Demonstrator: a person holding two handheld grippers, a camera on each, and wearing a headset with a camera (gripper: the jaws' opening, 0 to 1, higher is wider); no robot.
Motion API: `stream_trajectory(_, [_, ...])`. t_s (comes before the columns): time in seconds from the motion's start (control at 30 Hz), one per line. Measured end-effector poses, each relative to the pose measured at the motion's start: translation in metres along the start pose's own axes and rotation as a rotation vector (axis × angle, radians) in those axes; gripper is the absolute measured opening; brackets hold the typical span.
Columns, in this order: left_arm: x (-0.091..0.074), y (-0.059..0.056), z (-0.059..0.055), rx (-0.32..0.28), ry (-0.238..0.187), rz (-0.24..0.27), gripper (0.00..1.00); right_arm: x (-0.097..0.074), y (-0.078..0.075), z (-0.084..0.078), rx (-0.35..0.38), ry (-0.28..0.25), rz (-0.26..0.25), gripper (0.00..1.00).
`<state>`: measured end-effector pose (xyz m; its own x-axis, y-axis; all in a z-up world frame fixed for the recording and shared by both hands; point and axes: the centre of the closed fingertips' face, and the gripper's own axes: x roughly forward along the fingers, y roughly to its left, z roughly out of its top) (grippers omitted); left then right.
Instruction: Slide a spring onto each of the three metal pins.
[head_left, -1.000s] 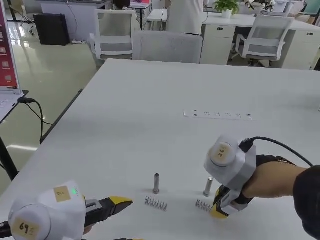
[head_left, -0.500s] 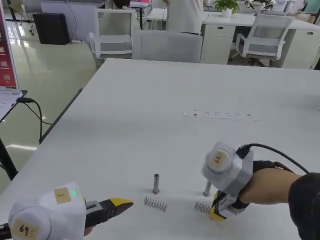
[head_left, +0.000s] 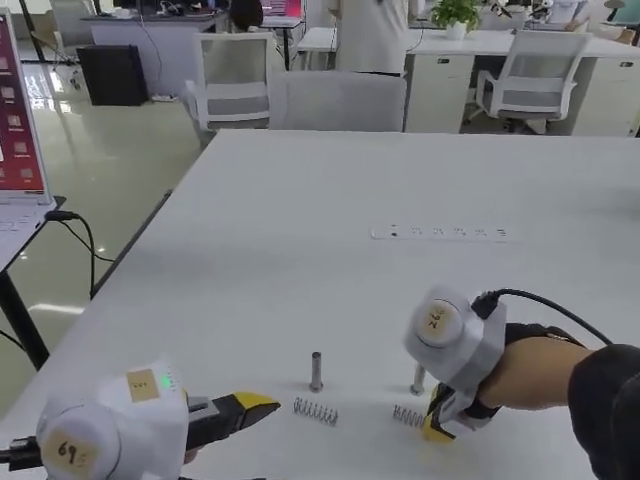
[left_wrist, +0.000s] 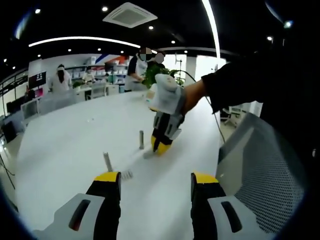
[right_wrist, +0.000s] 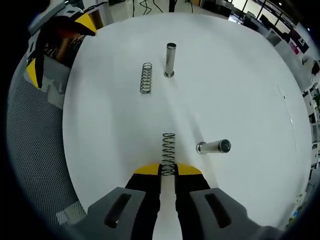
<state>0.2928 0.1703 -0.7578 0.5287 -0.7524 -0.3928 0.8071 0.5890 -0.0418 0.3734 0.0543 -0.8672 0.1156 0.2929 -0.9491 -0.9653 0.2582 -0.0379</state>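
- Right gripper, bottom centre of the right gripper view: jaws drawn narrow around the tail of the near spring, apparently pinching it, though contact is hard to confirm. The spring lies flat on the tabletop, probably taken endwise so its free end can meet a pin.
- Near pin stands just right of that spring. Far pin and far spring sit side by side, upper centre.
- Left gripper, bottom of its view: jaws wide, holding nothing, likely kept aside for room.
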Motion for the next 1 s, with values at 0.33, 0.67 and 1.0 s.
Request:
stream_trajectory(0.33, [0.006, -0.004, 0.017, 0.063, 0.003, 0.000, 0.51, 0.000, 0.001, 0.001, -0.021, -0.010, -0.012, 0.07])
stream_trajectory(0.67, [0.021, 0.002, 0.038, 0.111, 0.028, -0.030, 0.51, 0.000, 0.002, 0.003, -0.033, -0.027, 0.013, 0.07])
stream_trajectory(1.0, [0.056, -0.013, 0.054, 0.095, 0.013, -0.102, 0.49, -0.007, 0.019, 0.000, -0.070, -0.037, 0.041, 0.07])
